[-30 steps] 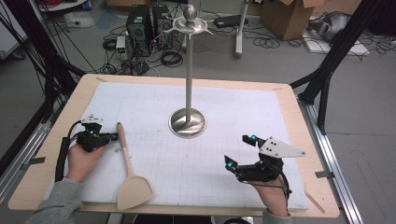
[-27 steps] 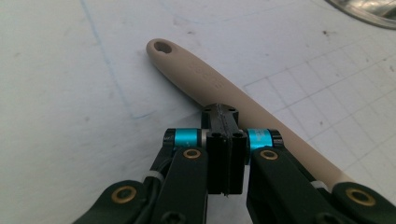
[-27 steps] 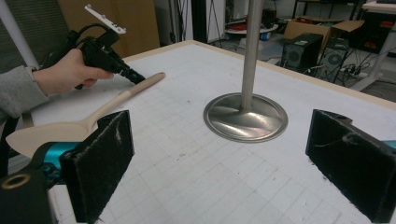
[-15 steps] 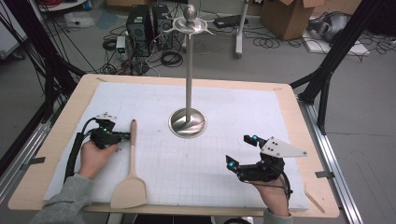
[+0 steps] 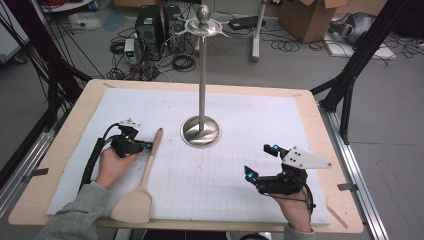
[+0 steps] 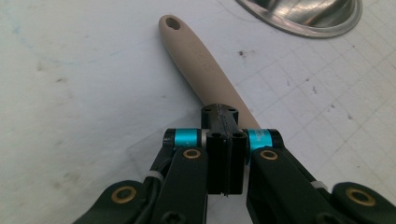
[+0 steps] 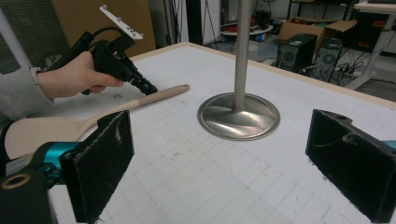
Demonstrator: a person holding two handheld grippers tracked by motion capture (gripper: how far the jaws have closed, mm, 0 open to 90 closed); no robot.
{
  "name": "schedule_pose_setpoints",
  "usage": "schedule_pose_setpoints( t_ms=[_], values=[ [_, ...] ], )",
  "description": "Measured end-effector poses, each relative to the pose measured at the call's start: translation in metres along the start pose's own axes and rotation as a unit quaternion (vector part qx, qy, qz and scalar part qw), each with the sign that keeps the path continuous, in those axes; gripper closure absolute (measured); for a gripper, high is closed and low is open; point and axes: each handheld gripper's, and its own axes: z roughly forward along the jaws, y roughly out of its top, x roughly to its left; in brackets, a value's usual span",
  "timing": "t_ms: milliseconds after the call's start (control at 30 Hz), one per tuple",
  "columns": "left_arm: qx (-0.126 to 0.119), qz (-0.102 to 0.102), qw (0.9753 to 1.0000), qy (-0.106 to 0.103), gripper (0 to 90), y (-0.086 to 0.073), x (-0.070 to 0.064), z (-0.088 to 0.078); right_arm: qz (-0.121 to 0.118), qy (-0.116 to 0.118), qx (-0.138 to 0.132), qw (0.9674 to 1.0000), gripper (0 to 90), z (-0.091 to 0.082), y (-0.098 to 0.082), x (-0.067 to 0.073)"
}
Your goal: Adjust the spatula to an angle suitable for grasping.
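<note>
A beige wooden spatula (image 5: pixel 145 175) lies on the white gridded mat, blade toward the near edge and handle (image 6: pixel 205 70) pointing at the metal stand. My left gripper (image 5: pixel 149 146) is shut, nothing between its jaws, and its tip (image 6: pixel 219 112) rests against the left side of the handle. In the right gripper view the spatula (image 7: pixel 93 116) shows with the left gripper (image 7: pixel 149 88) touching it. Near the front right, my right gripper (image 5: pixel 260 161) stands open just above the mat, its pads (image 7: pixel 100 158) wide apart around bare mat.
A tall metal stand (image 5: pixel 201 132) with a round dished base (image 7: pixel 239 116) rises at the middle of the mat (image 5: pixel 250 105). The wooden tabletop's rim (image 5: pixel 320 130) borders the mat. Computer towers (image 5: pixel 150 25), cables and a cardboard box (image 5: pixel 305 17) lie on the floor beyond.
My left gripper slid right across the mat with the spatula handle ahead of it, and the handle end swung toward the stand's base. The right gripper kept still.
</note>
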Motion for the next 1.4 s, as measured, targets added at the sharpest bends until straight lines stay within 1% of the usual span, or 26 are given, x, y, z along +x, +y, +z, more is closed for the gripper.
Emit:
schedule_pose_setpoints(
  t_ms=[100,167,267,333,367,433,467,567,600,667,700,767,867,933,967,1000,1167,1233,1267,1300,1400],
  values=[
    [0.0,0.005,1.0,-0.006,89.7,0.002,-0.006,0.005,-0.001,0.002,0.0,1.0,6.9,0.0,0.0,0.001],
    [0.001,0.003,1.0,-0.009,89.7,0.002,-0.007,0.006,-0.002,0.001,0.0,1.0,6.9,0.0,0.0,0.0],
    [0.004,0.006,0.9999,-0.009,89.6,0.002,-0.006,0.005,0.002,-0.001,0.001,1.0,6.9,-0.001,0.0,0.0],
    [-0.008,0.005,0.9999,-0.011,89.7,0.003,-0.004,0.0,-0.001,0.0,0.0,1.0,6.9,-0.001,0.0,0.0],
    [-0.017,-0.003,0.9997,-0.014,89.7,0.003,-0.003,-0.003,-0.001,0.0,0.0,1.0,6.9,0.0,0.0,0.0],
    [-0.028,-0.002,0.9995,-0.014,89.7,0.004,-0.003,-0.012,0.001,0.001,0.002,1.0,6.9,0.0,0.0,0.001],
    [-0.029,0.0,0.9995,-0.013,89.7,0.004,-0.004,-0.017,-0.001,0.002,0.002,1.0,6.9,0.001,0.0,0.001],
    [-0.037,0.012,0.9992,-0.008,89.7,0.001,-0.01,-0.03,-0.002,0.003,0.003,1.0,6.9,0.003,0.0,0.002],
    [-0.039,0.019,0.999,-0.006,89.7,-0.001,-0.014,-0.036,-0.002,0.005,0.005,1.0,6.9,0.003,0.0,0.003],
    [-0.043,0.02,0.9988,-0.011,89.7,-0.005,-0.019,-0.041,-0.006,0.007,0.007,0.9999,6.9,0.005,0.001,0.004],
    [-0.047,0.018,0.9987,-0.011,89.7,-0.007,-0.022,-0.043,-0.005,0.007,0.008,0.9999,6.9,0.006,0.001,0.005],
    [-0.05,0.022,0.9983,-0.018,89.7,-0.013,-0.028,-0.047,-0.006,0.009,0.009,0.9999,6.9,0.007,0.001,0.006],
    [-0.055,0.03,0.9978,-0.02,89.7,-0.019,-0.034,-0.049,-0.008,0.01,0.011,0.9999,6.9,0.008,0.001,0.007],
    [-0.059,0.027,0.9975,-0.026,89.6,-0.022,-0.038,-0.05,-0.008,0.01,0.01,0.9999,7.0,0.009,0.001,0.007],
    [-0.063,0.025,0.9972,-0.033,89.5,-0.023,-0.04,-0.051,-0.006,0.009,0.011,0.9999,6.9,0.009,0.001,0.007],
    [-0.064,0.029,0.9969,-0.035,89.5,-0.024,-0.042,-0.052,-0.007,0.009,0.011,0.9999,7.0,0.009,0.001,0.006],
    [-0.05,0.046,0.9974,-0.025,89.5,-0.027,-0.057,-0.054,-0.005,0.011,0.012,0.9999,6.9,0.009,0.001,0.006],
    [-0.046,0.052,0.9972,-0.026,89.5,-0.03,-0.062,-0.054,-0.008,0.01,0.009,0.9999,6.9,0.009,0.002,0.007],
    [-0.043,0.062,0.9968,-0.026,89.5,-0.032,-0.066,-0.054,-0.009,0.012,0.009,0.9999,6.9,0.008,0.002,0.007],
    [-0.039,0.066,0.9966,-0.03,89.5,-0.034,-0.069,-0.054,-0.009,0.012,0.009,0.9999,6.9,0.008,0.002,0.007],
    [-0.016,0.086,0.9959,-0.024,89.5,-0.041,-0.077,-0.05,-0.009,0.012,0.008,0.9999,6.9,0.008,0.002,0.008]
  ],
)
